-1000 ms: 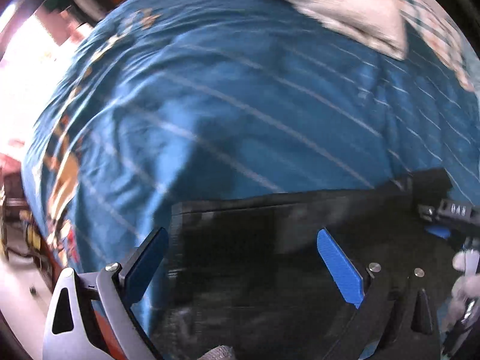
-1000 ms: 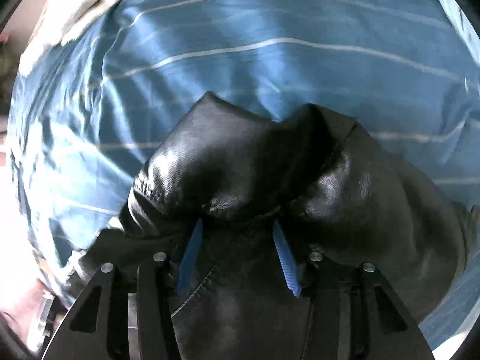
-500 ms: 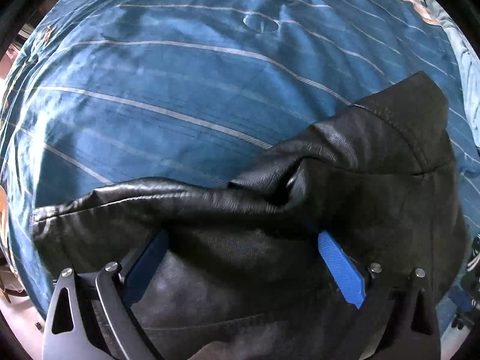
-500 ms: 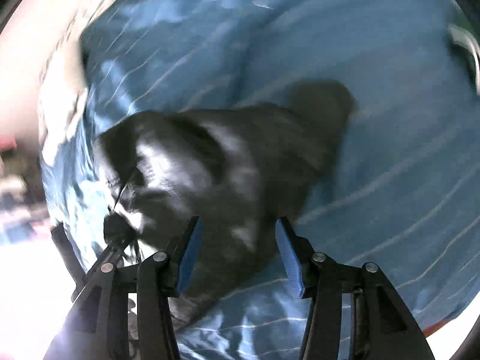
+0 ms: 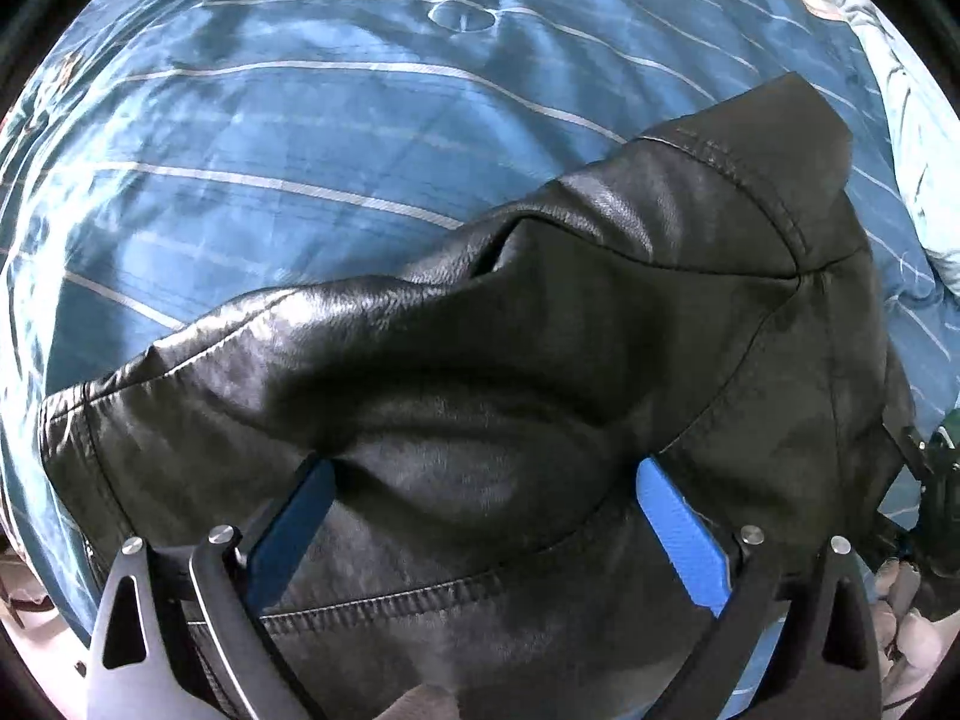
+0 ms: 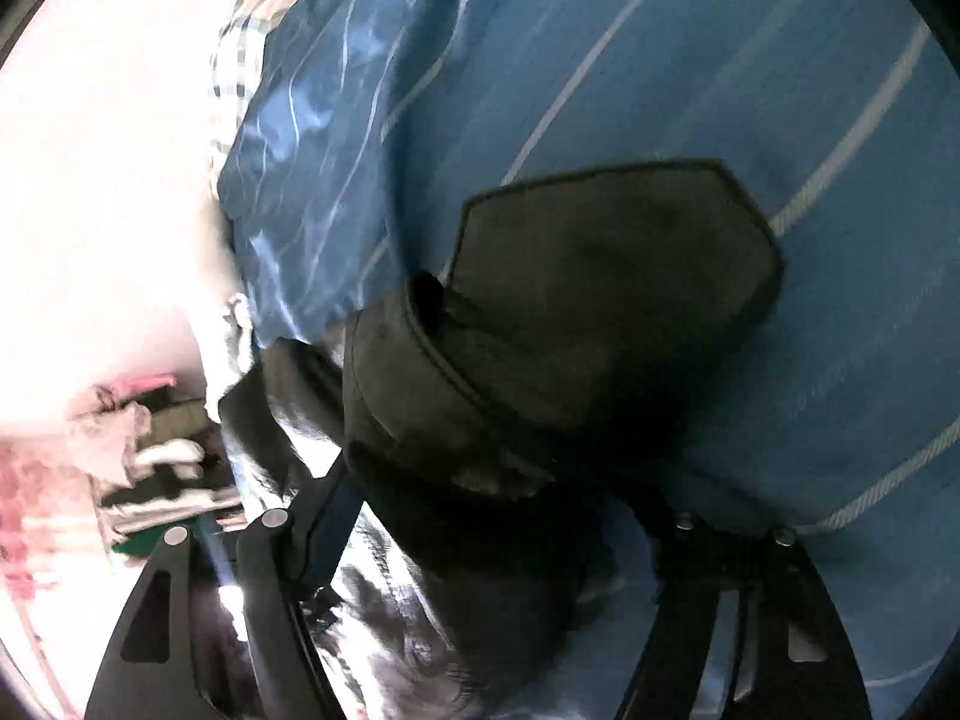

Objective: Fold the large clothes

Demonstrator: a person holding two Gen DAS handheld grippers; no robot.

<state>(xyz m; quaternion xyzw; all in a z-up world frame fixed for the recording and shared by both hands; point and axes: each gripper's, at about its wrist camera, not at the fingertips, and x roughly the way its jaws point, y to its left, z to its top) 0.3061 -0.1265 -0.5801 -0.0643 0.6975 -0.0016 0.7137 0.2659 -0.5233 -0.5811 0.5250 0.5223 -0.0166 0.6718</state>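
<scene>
Your left gripper (image 5: 480, 498) has its 2 blue pads (image 5: 678, 534) spread wide apart, with the black leather jacket (image 5: 540, 360) bulging up between them; the pads flank the hump of leather without pinching it, so this gripper is released. The jacket lies bunched on the blue striped bedspread (image 5: 270, 150), toward the near edge of the bed, with 1 stitched hem running across just in front of the gripper and a flap rising toward the far right. A pale blue bundle of fabric (image 5: 918, 138) sits at the bed's right edge, beyond the jacket.

Your right gripper (image 6: 498, 516) is over the same jacket (image 6: 600, 300) from another side. A dark fold of it with an angular, stitched outline lies on the bedspread (image 6: 780, 90) straight ahead and reaches back between the fingers (image 6: 327, 516). The left finger shows clearly; the right one is buried in shadow and leather, so you cannot tell whether this gripper is clenched on the jacket or merely straddling it. Shiny leather shows below, close to the camera. At the left, past the bed's edge, lies a blurred heap of clothes (image 6: 150, 462) in strong glare, and a checked cloth (image 6: 240, 48) rests at the bed's far left corner.
</scene>
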